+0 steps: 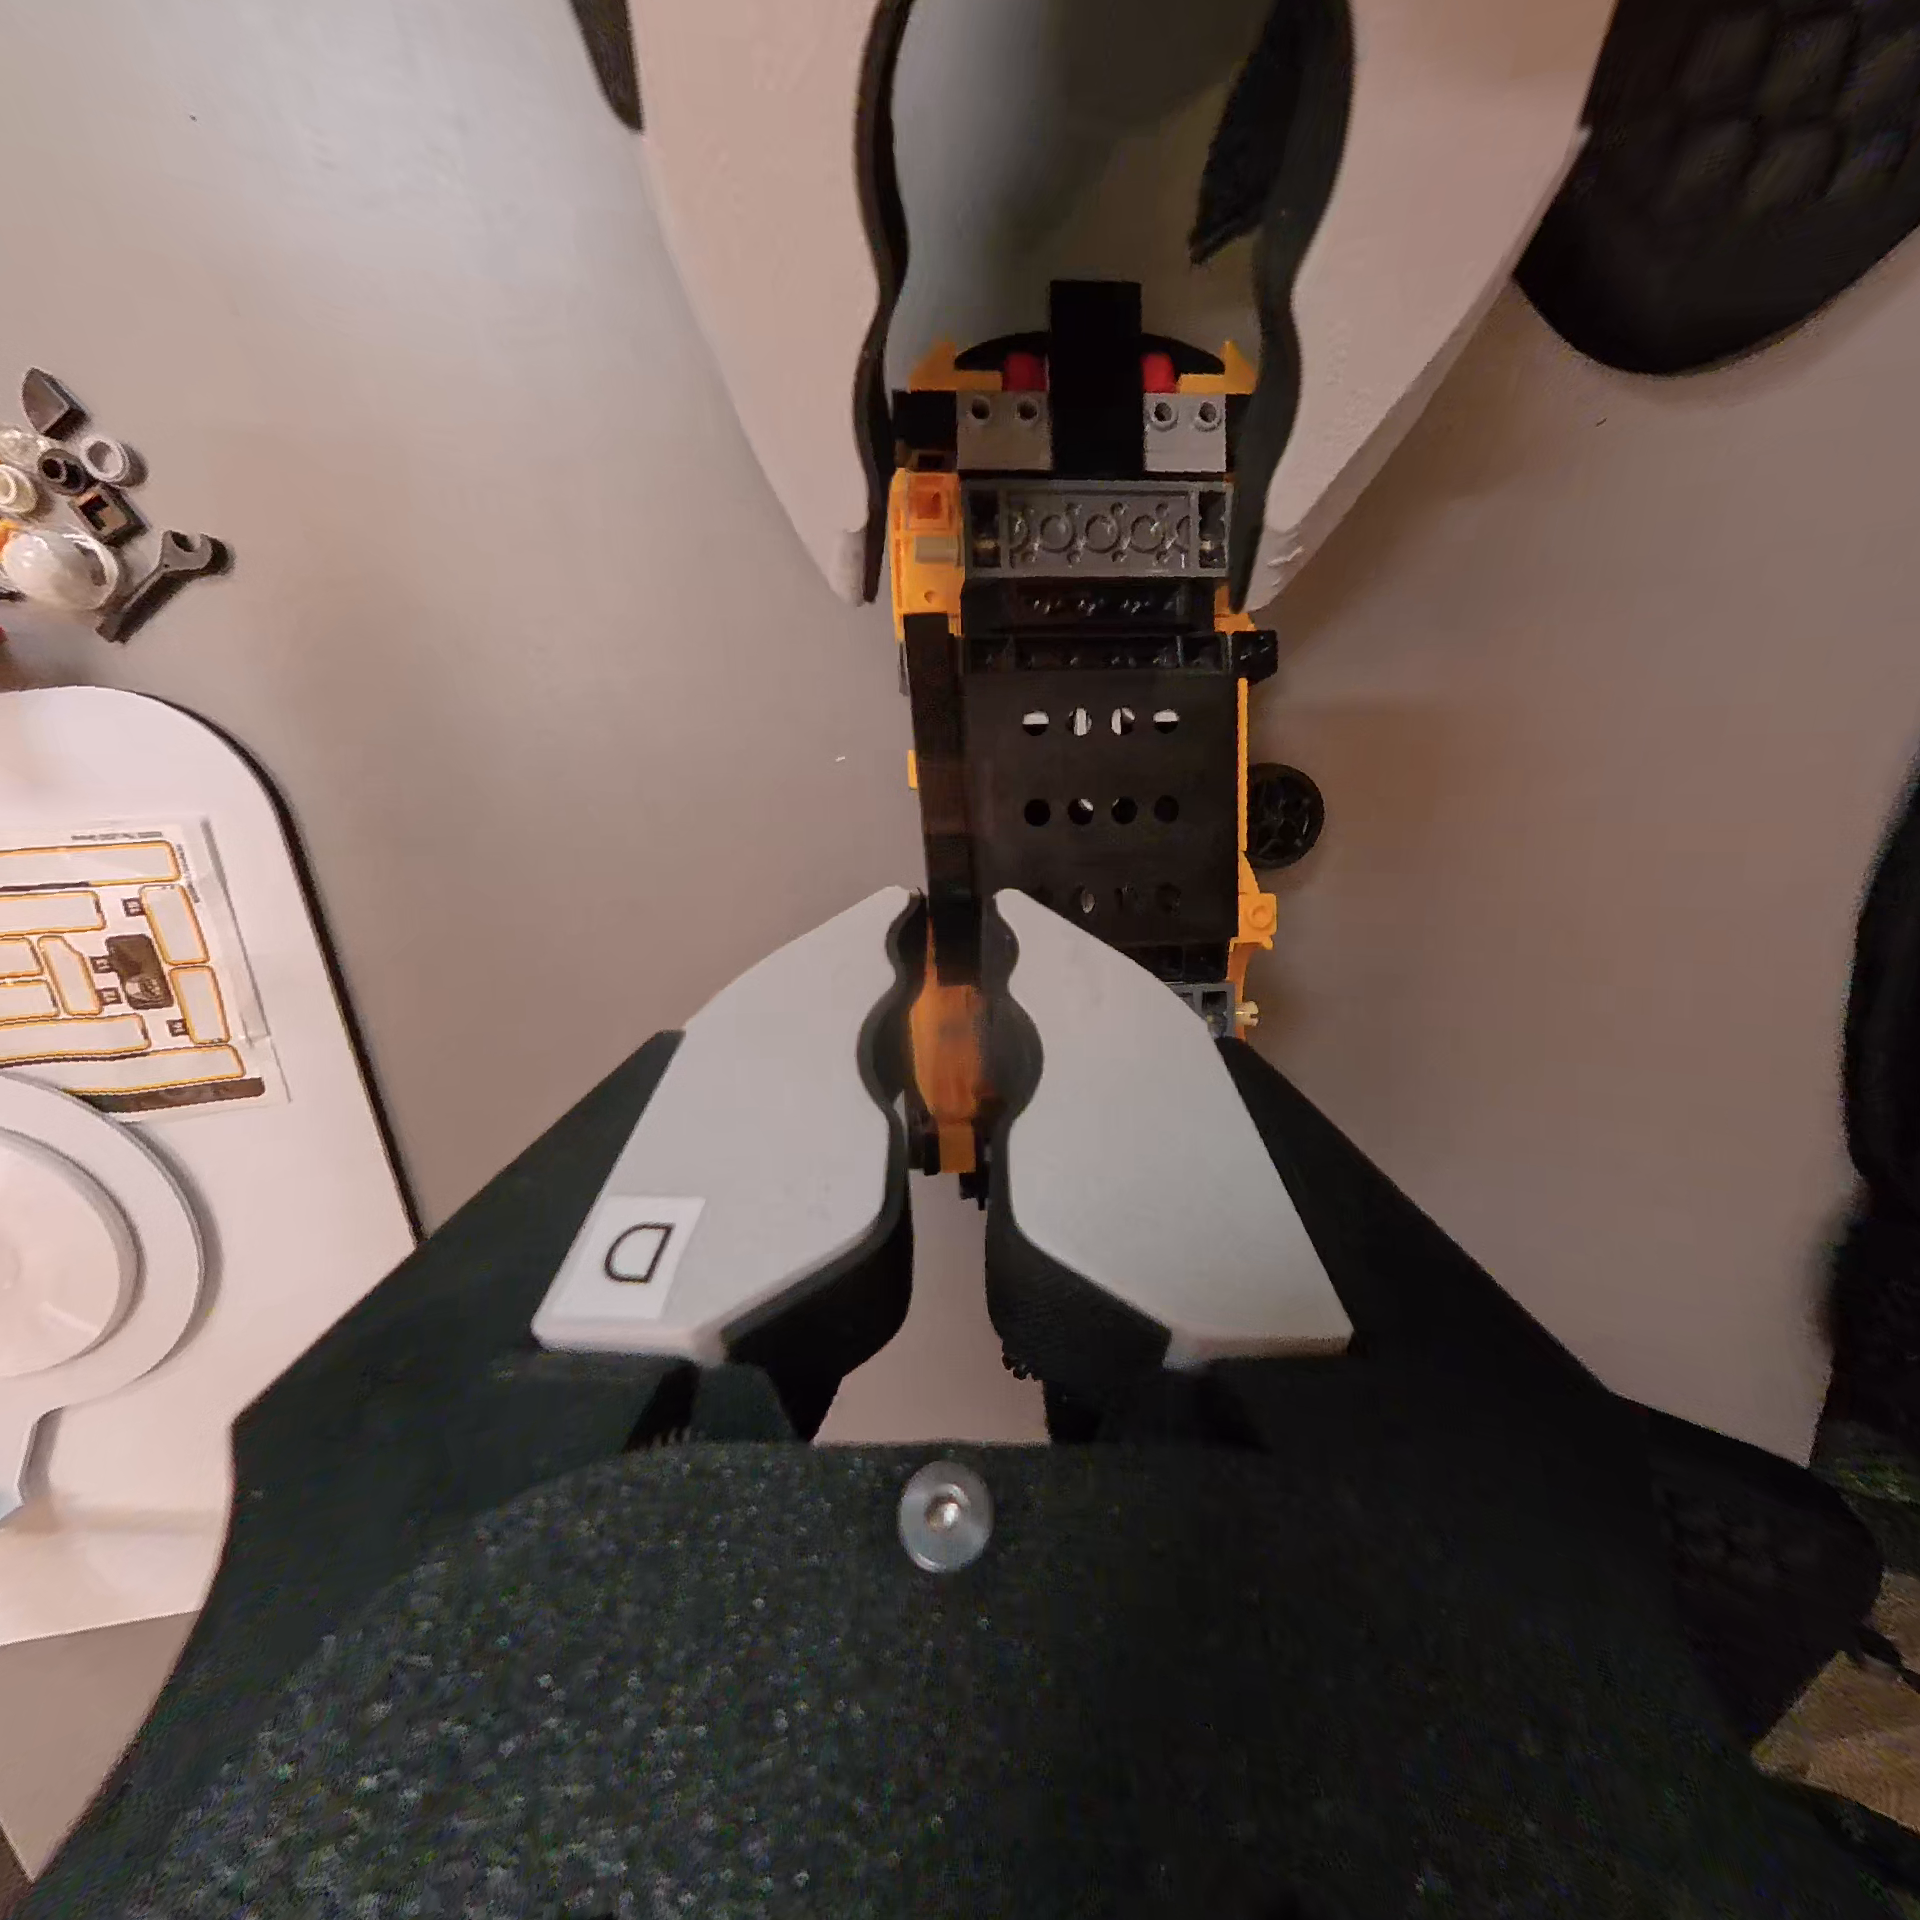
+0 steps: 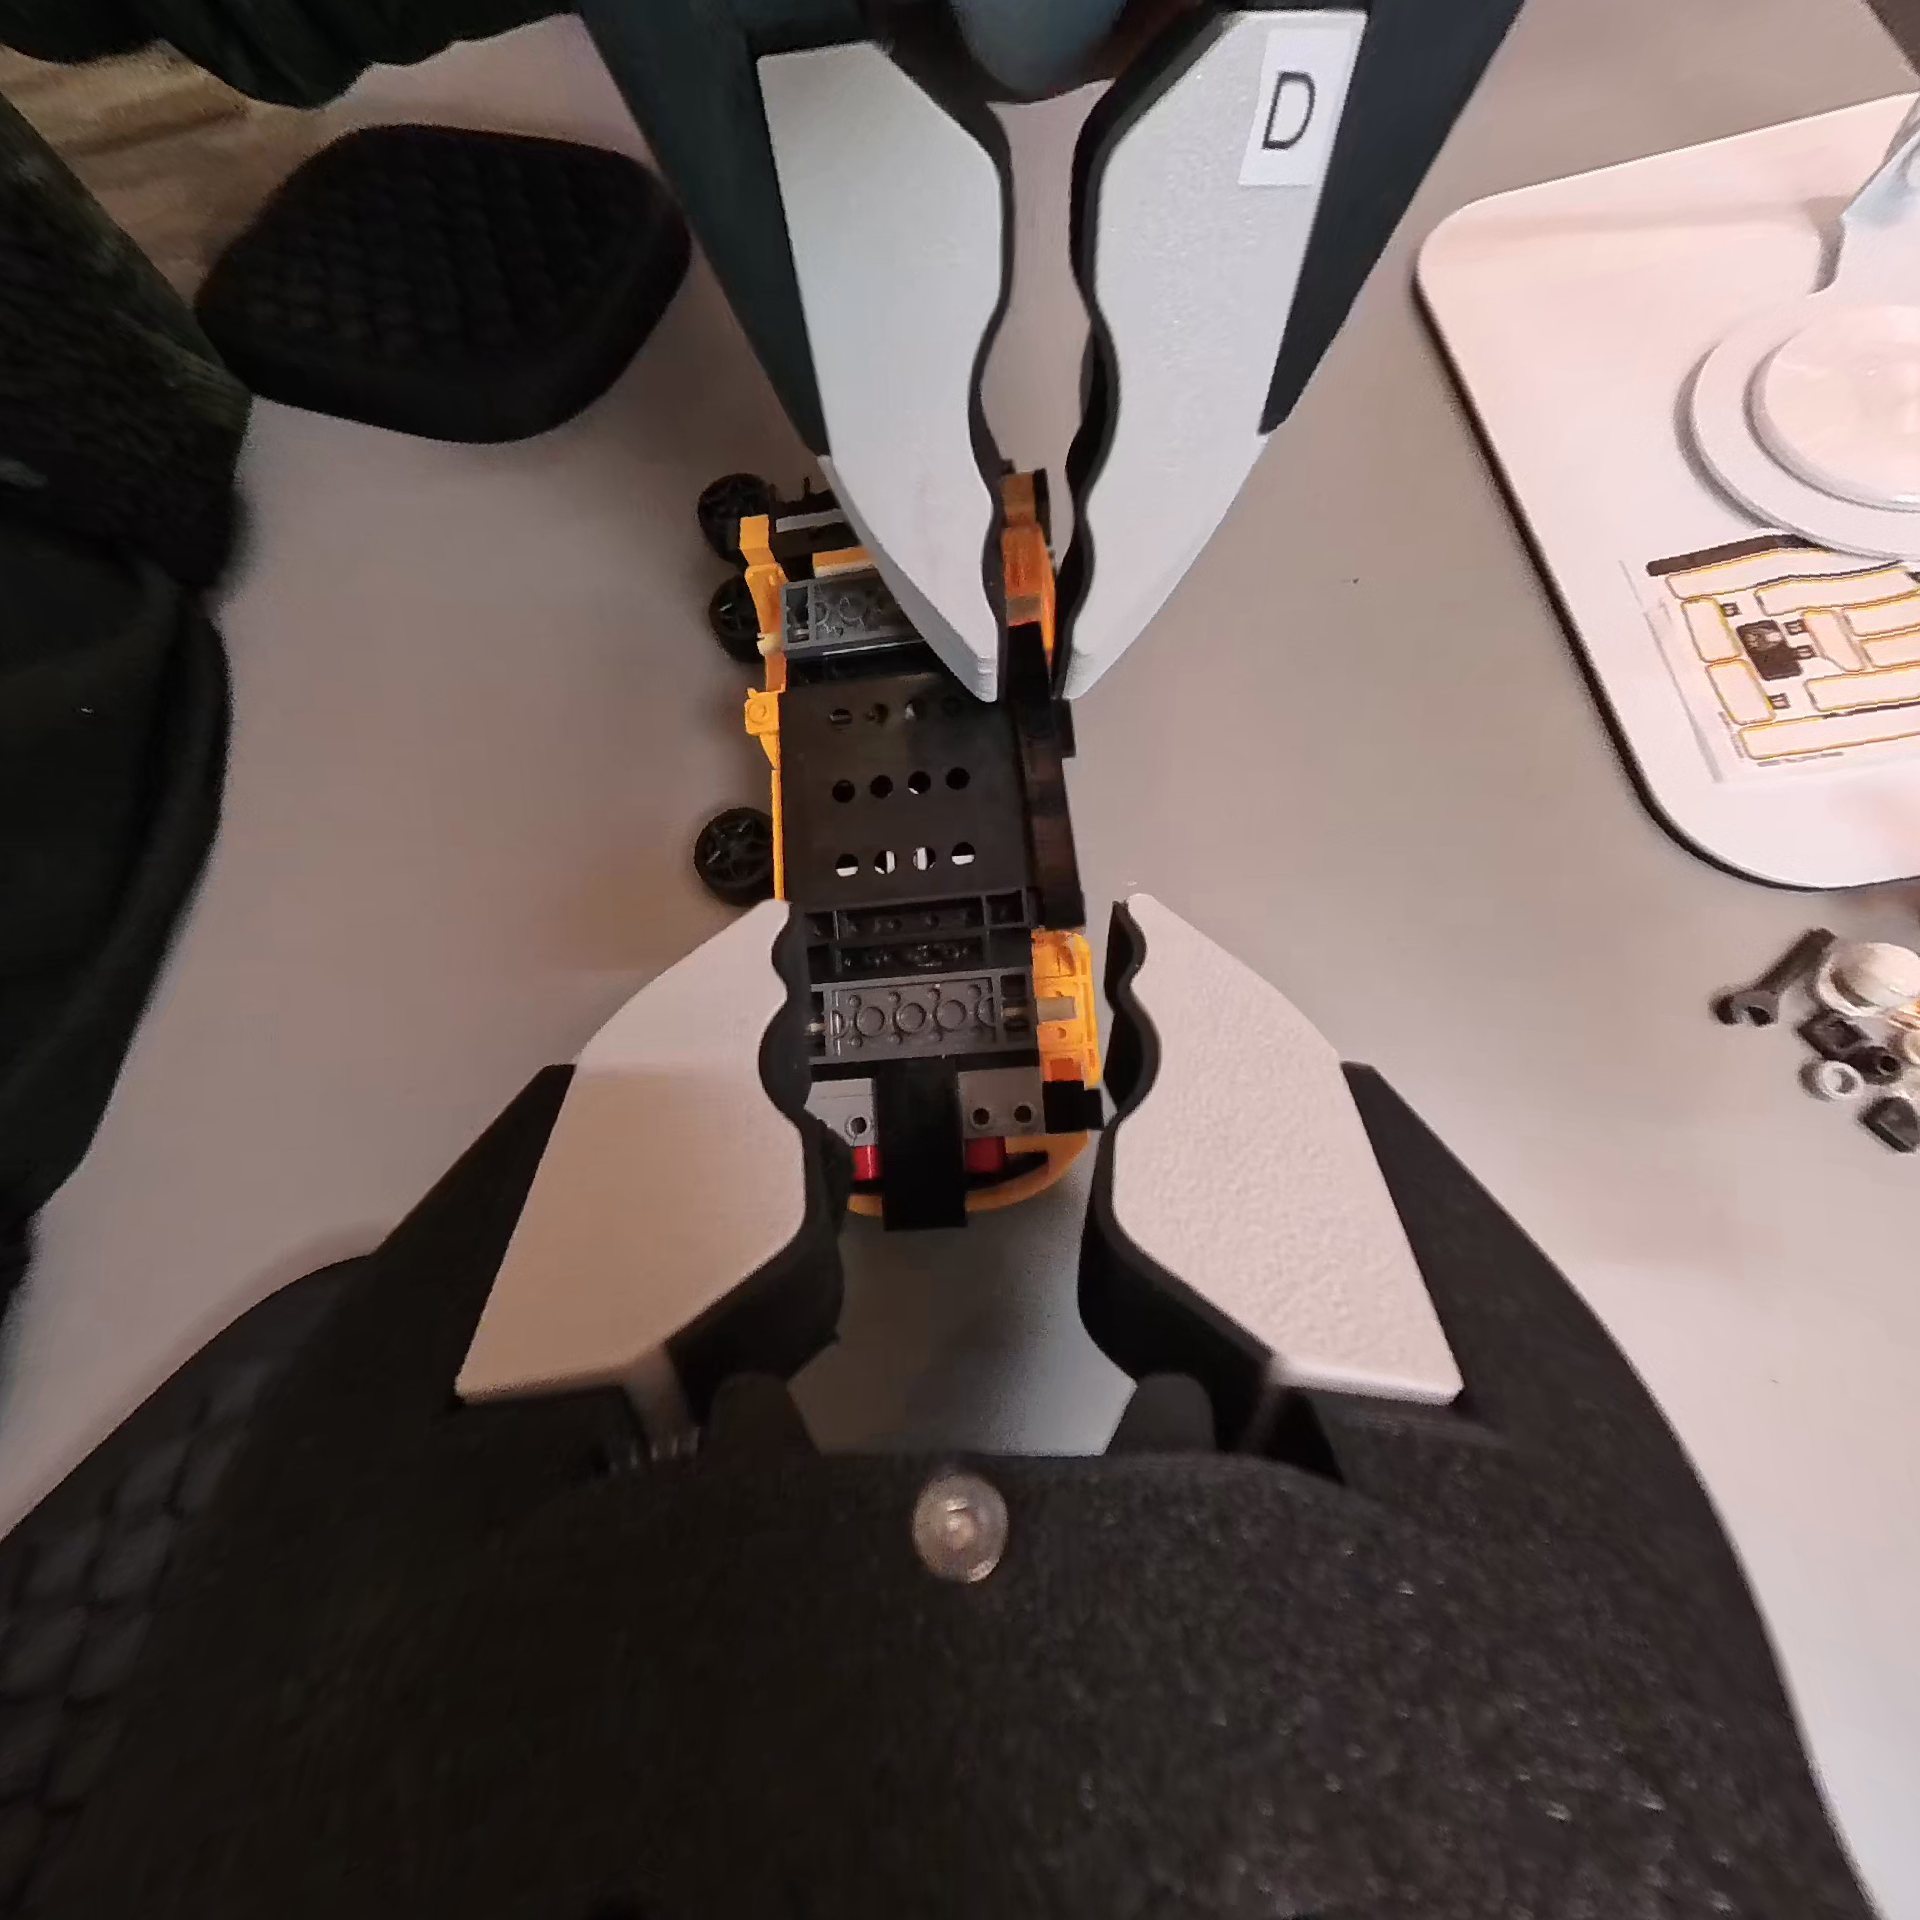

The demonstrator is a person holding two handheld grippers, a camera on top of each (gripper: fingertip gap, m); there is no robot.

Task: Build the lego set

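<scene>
Left wrist view showed the left hand-held gripper point(image 1: 951, 997) pointing forward along the lego car point(image 1: 1091, 748), its two grey fingers clenched on the orange and black side strip of the car near its closer end. The car lay upside down, its black underside with rows of holes facing up. From the opposite side, the right hand-held gripper point(image 2: 951, 1029) reached toward the left one; its fingers stood on both sides of the far end of the car, where the red and grey bricks were. In the right wrist view one finger touched the car's side, while a small gap stayed at the orange side, so this gripper was spread around the car, not pressing it.

The car was above a pale grey table point(image 1: 520, 520). Three black wheels point(image 2: 734, 847) lay on the table just beside the car. Further from the car lay a white tray point(image 2: 1558, 416) with a sticker sheet point(image 2: 1808, 655) on it, and next to the tray a small pile of loose pieces point(image 2: 1849, 1029). Dark padded cushions point(image 2: 447, 281) lay on the other side of the car.
</scene>
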